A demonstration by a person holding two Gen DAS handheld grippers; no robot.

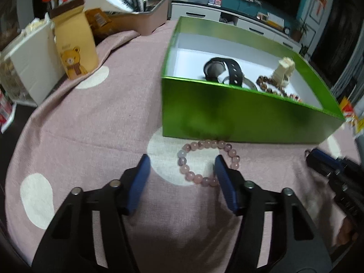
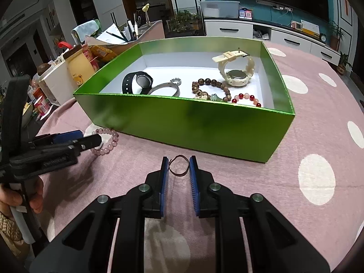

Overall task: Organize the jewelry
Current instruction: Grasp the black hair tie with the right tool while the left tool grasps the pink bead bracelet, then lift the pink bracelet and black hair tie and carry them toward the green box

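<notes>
Ahead of both grippers, the green box (image 2: 182, 122) already contains watches and bracelets. Your right gripper (image 2: 179, 166) pinches a thin dark loop (image 2: 179, 165). Your left gripper (image 1: 182, 170) stands spread, straddling the pink bead bracelet (image 1: 208, 162), not yet gripped.

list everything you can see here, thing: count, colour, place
box: one, green, white inside, on cloth
black watch: one, box left
silver bangle: one, beside black watch
cream watch: one, box right rear
brown bead bracelet: one, box middle
red bead bracelet: one, red and pink, box front right
pink bead bracelet: one, on cloth before box
thin loop: one, dark, between right tongs' pads
tablecloth: one, pink, white dots
bear carton: one, yellow, far left
left tongs: blue pads, straddling pink bracelet's side
right tongs: blue pads, pinching loop
</notes>
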